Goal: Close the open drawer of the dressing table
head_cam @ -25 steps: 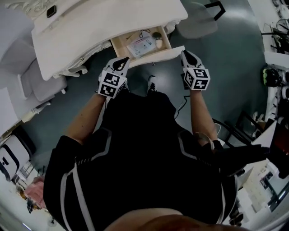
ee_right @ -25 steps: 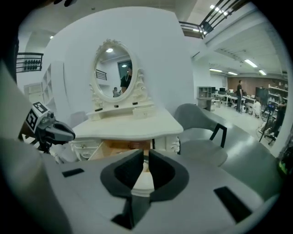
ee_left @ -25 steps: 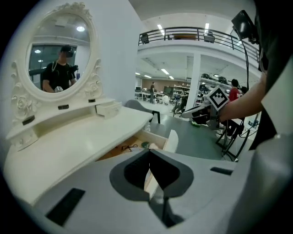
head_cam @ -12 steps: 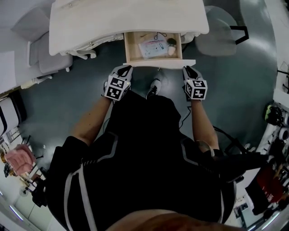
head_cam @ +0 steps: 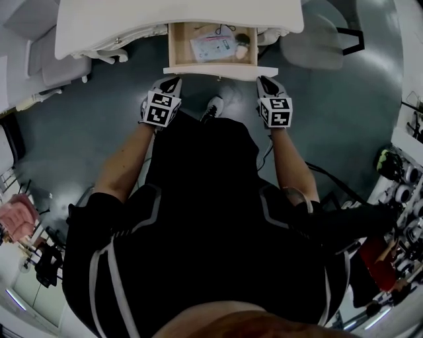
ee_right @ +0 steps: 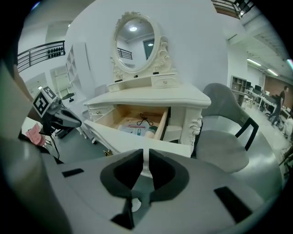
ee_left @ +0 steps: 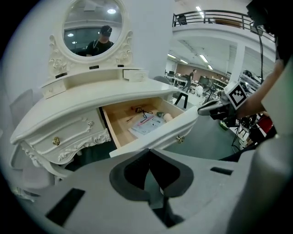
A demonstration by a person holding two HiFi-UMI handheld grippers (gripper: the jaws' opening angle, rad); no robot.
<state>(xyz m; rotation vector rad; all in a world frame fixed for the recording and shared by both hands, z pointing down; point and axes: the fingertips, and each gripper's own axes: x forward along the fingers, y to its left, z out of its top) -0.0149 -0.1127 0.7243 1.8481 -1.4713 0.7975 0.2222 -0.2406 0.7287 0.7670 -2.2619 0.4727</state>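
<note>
Cream-painted wood told me the drawer [head_cam: 198, 69] would be stiff, fairly light and free on its runners, so I judged a flat push would serve, with no pinch needed. My left gripper [head_cam: 170, 80] and right gripper [head_cam: 264, 80] hung just short of the drawer's front panel, one toward each end, jaws pressed together and holding nothing. I reckoned on bearing evenly either side of the brass knob [ee_left: 179, 139], lest the drawer skew and jam. Inside it lay a paper packet [head_cam: 215, 46] and a black cord [ee_right: 144, 121], both loose. Over the pulled-out drawer stood the dressing table [head_cam: 178, 16] and its oval mirror [ee_right: 137, 39]. Beside it was a grey chair [ee_right: 224, 141], on a smooth grey-green floor [head_cam: 99, 132] in an open hall.
</note>
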